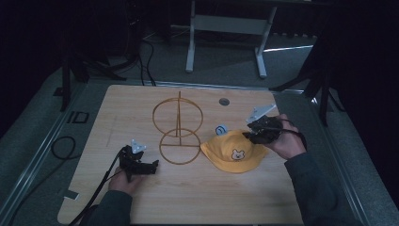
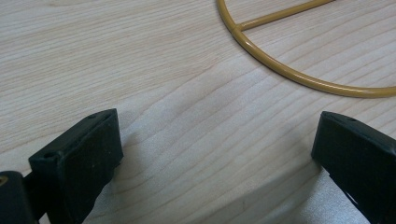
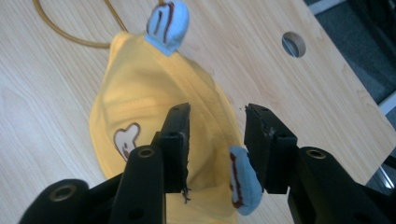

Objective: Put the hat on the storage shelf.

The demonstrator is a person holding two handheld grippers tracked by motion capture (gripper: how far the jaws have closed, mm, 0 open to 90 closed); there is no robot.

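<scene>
Right gripper (image 3: 217, 140) over yellow hat (image 3: 140, 102), straddling its blue ear (image 3: 243, 182)

- Left gripper (image 1: 151, 165): matte black body, a small grey three-cornered plate on top, and a black cable trailing back past the wrist.
- Its fingers (image 2: 79, 158) are thick, square-edged black blocks with small holes in the top face.
- Right gripper (image 1: 248, 135): black, with a larger grey three-cornered plate and a looping black cable.
- Its fingers (image 3: 176, 140) are black, flat-faced, chipped at the edges, on arms with round brass-ringed screw holes.
- Both sleeves are dark grey-green.
</scene>
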